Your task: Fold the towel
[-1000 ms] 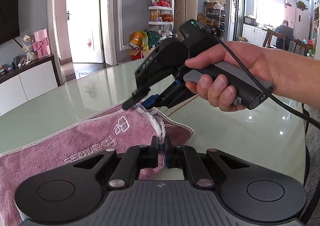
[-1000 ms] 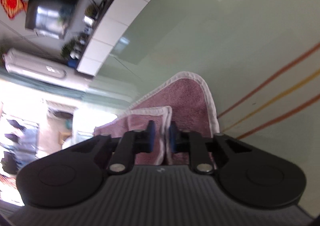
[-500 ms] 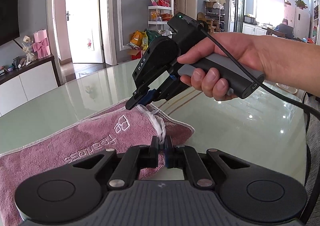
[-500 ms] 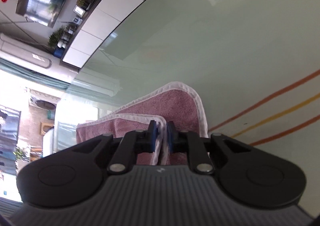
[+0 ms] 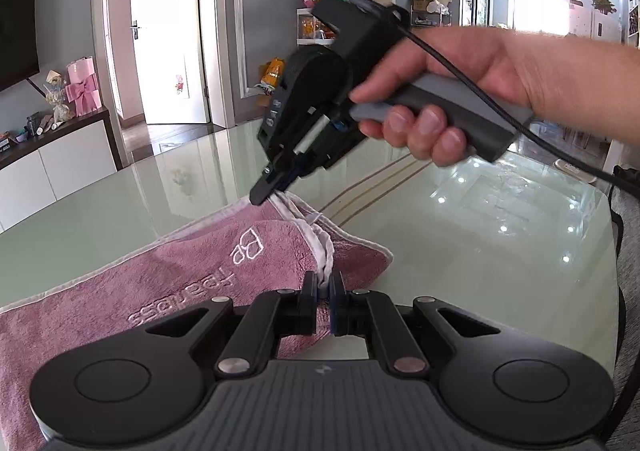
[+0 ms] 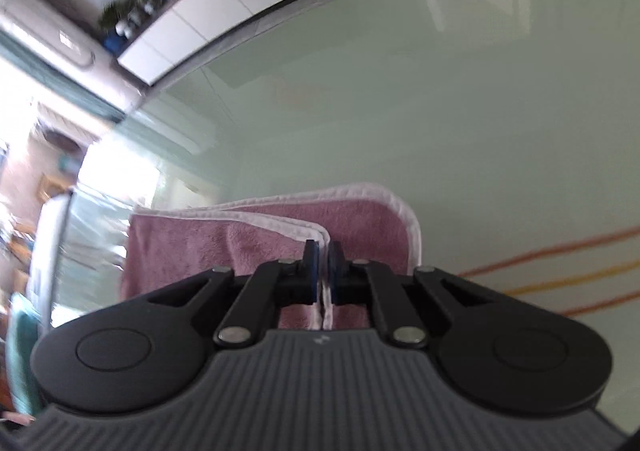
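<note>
L claw: your left gripper (image 5: 324,291) is clamped on the white hem of the pink towel (image 5: 160,283) | R claw: your right gripper (image 6: 323,257) is pinched on the hem's far end | towel: on the glass table (image 5: 480,243), pinched edge raised | unclear: right view blurred; towel's near part hidden by the gripper body

Pink towel (image 5: 168,275) – white trim – on pale-green table (image 5: 480,251).

Towel (image 5: 168,283) on desk (image 5: 480,251), folded layer on top; left hand-held gripper (image 5: 324,293) at near edge, right hand-held gripper (image 5: 272,187) at far corner.
</note>
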`<state>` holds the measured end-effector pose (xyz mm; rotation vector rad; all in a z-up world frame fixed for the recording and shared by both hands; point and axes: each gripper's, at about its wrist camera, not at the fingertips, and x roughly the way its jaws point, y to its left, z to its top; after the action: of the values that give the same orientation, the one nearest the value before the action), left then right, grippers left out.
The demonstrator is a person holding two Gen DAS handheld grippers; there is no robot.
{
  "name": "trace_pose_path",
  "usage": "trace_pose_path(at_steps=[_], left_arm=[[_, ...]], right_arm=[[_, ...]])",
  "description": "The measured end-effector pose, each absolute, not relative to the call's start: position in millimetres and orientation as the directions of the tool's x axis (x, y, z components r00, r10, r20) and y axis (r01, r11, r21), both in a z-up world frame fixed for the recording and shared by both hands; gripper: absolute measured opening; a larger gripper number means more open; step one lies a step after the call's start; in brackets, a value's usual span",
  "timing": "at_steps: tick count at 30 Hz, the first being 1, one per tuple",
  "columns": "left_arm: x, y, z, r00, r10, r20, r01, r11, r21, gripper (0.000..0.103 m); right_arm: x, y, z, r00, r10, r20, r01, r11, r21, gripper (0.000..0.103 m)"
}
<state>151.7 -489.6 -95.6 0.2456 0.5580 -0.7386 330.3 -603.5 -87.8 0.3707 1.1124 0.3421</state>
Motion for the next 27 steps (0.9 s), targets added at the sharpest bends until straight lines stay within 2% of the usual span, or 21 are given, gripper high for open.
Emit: trace_pose_path(at_steps=[10,16,27], left_arm=[[165.7,-526.1,-93.6,0.599,-0.567,-0.566,0.691,0.722,0.008,0.006],[168.2,-533.4,-89.2,0.598,-0.579,-0.554,0.694,0.72,-0.004,0.006],[177.3,-554.4,-110.4,0.55,-0.565,-0.615,0.71,0.704,-0.012,0.007]], right_arm=[[354.2,-582.4,-72.0,0.415,0.351,-0.839,-0.166,0.936,0.309,0.005],[353.1,-584.9,-62.3,0.44,0.363,-0.821,-0.179,0.932,0.316,0.005],[356.7,-598.3,-95.4,0.416,0.323,-0.85,-0.135,0.947,0.293,0.005]])
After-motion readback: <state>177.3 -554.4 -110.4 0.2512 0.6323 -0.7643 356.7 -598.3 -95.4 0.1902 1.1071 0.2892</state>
